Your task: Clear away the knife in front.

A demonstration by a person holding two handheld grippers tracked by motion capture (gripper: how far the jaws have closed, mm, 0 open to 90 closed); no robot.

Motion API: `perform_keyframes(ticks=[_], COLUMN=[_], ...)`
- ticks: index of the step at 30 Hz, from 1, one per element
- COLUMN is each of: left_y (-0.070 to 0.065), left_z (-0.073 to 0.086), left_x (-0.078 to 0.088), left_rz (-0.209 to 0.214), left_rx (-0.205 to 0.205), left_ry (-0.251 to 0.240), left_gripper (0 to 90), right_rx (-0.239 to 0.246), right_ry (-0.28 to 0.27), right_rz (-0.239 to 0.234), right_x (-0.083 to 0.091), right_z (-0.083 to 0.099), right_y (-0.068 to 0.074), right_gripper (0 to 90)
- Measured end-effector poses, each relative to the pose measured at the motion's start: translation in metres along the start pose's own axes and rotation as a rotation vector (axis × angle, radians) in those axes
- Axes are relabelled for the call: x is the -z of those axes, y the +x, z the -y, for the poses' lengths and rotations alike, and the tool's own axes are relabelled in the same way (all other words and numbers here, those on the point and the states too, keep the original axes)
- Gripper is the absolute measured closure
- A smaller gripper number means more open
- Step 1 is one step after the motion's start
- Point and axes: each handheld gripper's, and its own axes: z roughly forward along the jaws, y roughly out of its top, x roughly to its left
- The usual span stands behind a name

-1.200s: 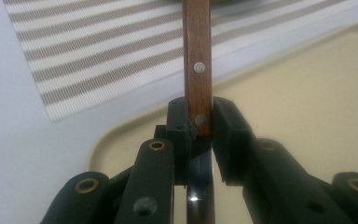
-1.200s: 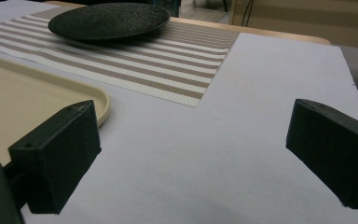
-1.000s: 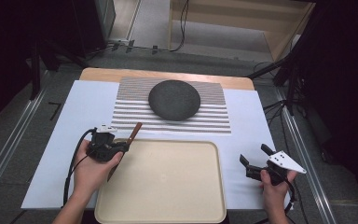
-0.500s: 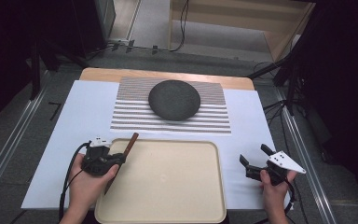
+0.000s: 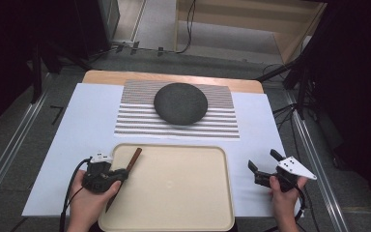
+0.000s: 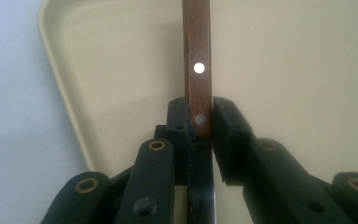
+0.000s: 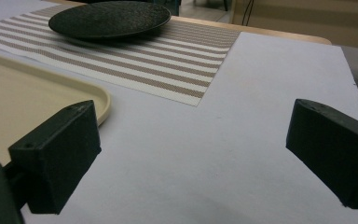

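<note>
Here I am clamping the left gripper (image 5: 118, 175) on the knife's wooden handle (image 6: 197, 70) over the tray (image 5: 183, 193), while my right gripper (image 5: 265, 166) is gaping wide, holding nothing.

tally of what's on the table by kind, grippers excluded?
Knife, wooden handle, held in the left gripper over the tray: 1
Cream tray: 1
Dark round plate: 1
Striped placemat: 1
White sheet under it all: 1
Total: 5
</note>
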Motion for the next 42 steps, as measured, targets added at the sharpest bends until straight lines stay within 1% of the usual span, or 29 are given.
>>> perform_keyframes(ticks=[4, 7, 10, 11, 12, 13, 15, 16, 18, 19, 20, 21, 22, 23, 25, 27, 30, 31, 36, 40, 42], left_y=[0.001, 0.002, 0.001, 0.0, 0.0, -0.001, -0.002, -0.003, -0.007, -0.009, -0.011, -0.013, -0.016, -0.018, -0.022, -0.023, -0.017, -0.015, 0.0, 0.009, 0.013], left_z=[0.005, 0.005, 0.003, 0.002, 0.001, -0.001, -0.006, -0.009, -0.016, -0.02, -0.023, -0.025, -0.027, -0.028, -0.028, -0.026, -0.023, -0.022, -0.021, -0.022, -0.022], left_x=[-0.002, -0.002, -0.002, -0.003, -0.003, -0.004, -0.005, -0.005, -0.006, -0.007, -0.009, -0.012, -0.014, -0.018, -0.024, -0.028, -0.03, -0.029, -0.021, -0.018, -0.017], left_rz=[-0.005, -0.006, -0.008, -0.009, -0.011, -0.019, -0.019, -0.018, -0.002, 0.007, 0.017, 0.029, 0.037, 0.041, 0.037, 0.029, 0.03, 0.026, 0.027, 0.026, 0.032], left_rx=[0.009, 0.016, 0.002, -0.003, -0.011, -0.016, -0.026, -0.035, -0.058, -0.078, -0.094, -0.111, -0.128, -0.149, -0.183, -0.194, -0.179, -0.177, -0.143, -0.135, -0.128], left_ry=[0.007, 0.001, 0.018, 0.017, 0.016, 0.011, -0.009, -0.018, -0.037, -0.036, -0.037, -0.032, -0.022, 0.0, 0.031, 0.042, 0.045, 0.047, 0.036, 0.048, 0.049], left_gripper=[76.9, 76.8, 76.1, 75.3, 68.7, 68.7, 66.0, 66.5, 72.8, 72.8, 76.7, 85.1, 85.1, 89.1, 89.4, 89.5, 89.6, 89.6, 89.6, 89.6, 89.6], right_rx=[-0.001, 0.001, 0.003, 0.002, 0.0, 0.0, 0.001, 0.001, 0.0, 0.0, 0.0, 0.001, 0.001, 0.0, -0.001, 0.001, 0.006, 0.006, 0.006, 0.005, 0.005], right_ry=[0.002, 0.001, 0.001, 0.002, 0.002, 0.002, 0.002, 0.002, 0.002, 0.002, 0.004, 0.003, 0.003, 0.002, 0.003, 0.003, 0.003, 0.003, 0.003, 0.005, 0.005], right_rz=[0.002, 0.002, 0.003, 0.002, 0.002, 0.002, 0.002, 0.003, 0.003, 0.003, 0.003, 0.004, 0.004, 0.003, 0.003, 0.004, 0.003, 0.003, 0.006, 0.007, 0.008], right_x=[0.0, 0.0, 0.0, 0.0, 0.0, 0.0, 0.0, 0.0, 0.0, 0.0, 0.0, 0.0, 0.0, 0.0, 0.0, 0.0, 0.0, 0.0, 0.0, -0.001, -0.001], right_z=[0.0, 0.0, 0.0, 0.0, 0.0, 0.0, 0.0, 0.0, 0.0, 0.0, 0.0, 0.0, 0.0, 0.0, 0.0, 0.0, 0.0, 0.0, 0.0, 0.0, 0.0], right_y=[0.0, 0.0, 0.0, 0.0, 0.0, 0.0, 0.0, 0.0, 0.0, 0.0, 0.0, 0.0, 0.0, 0.0, 0.0, 0.0, 0.0, 0.0, 0.0, 0.0, 0.0], right_gripper=[1.7, 1.7, 1.7, 1.7, 1.7, 1.7, 1.7, 1.7, 1.7, 1.7, 1.7, 1.7, 1.7, 1.7, 1.7, 1.7, 1.7, 1.7, 1.7, 1.7, 1.7])
